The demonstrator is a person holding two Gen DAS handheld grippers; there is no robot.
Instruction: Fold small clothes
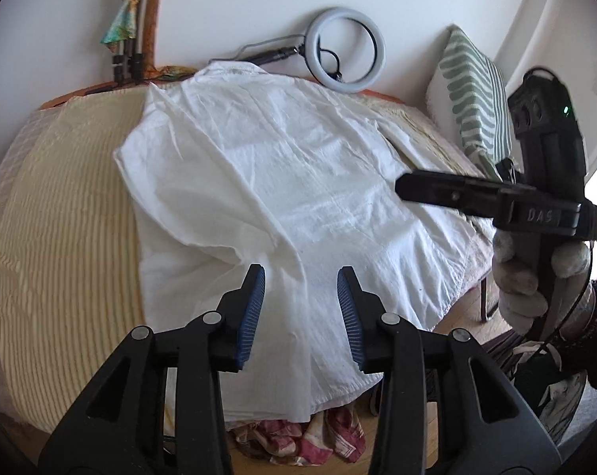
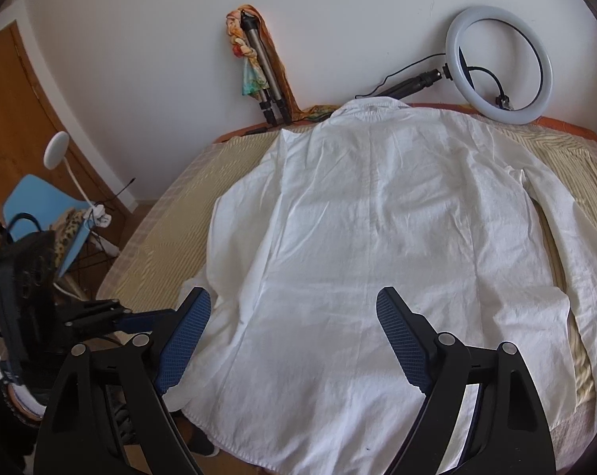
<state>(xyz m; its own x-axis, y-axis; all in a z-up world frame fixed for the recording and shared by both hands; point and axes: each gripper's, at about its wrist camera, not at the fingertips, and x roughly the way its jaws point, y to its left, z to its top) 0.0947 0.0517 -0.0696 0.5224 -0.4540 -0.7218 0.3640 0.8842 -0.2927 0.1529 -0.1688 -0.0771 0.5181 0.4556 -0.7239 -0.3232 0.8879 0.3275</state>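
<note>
Left hand-held gripper (image 1: 301, 297), jaws parted, just above white shirt (image 1: 282, 182) on bed (image 1: 53, 213).

one white shirt (image 2: 377, 237), one ring light (image 2: 500, 65), two grippers (image 2: 294, 328)

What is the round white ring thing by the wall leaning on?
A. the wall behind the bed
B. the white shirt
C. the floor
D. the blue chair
A: the ring light stands tilted at the back edge of the bed, resting against the white wall, just past the collar of the white shirt.
</note>
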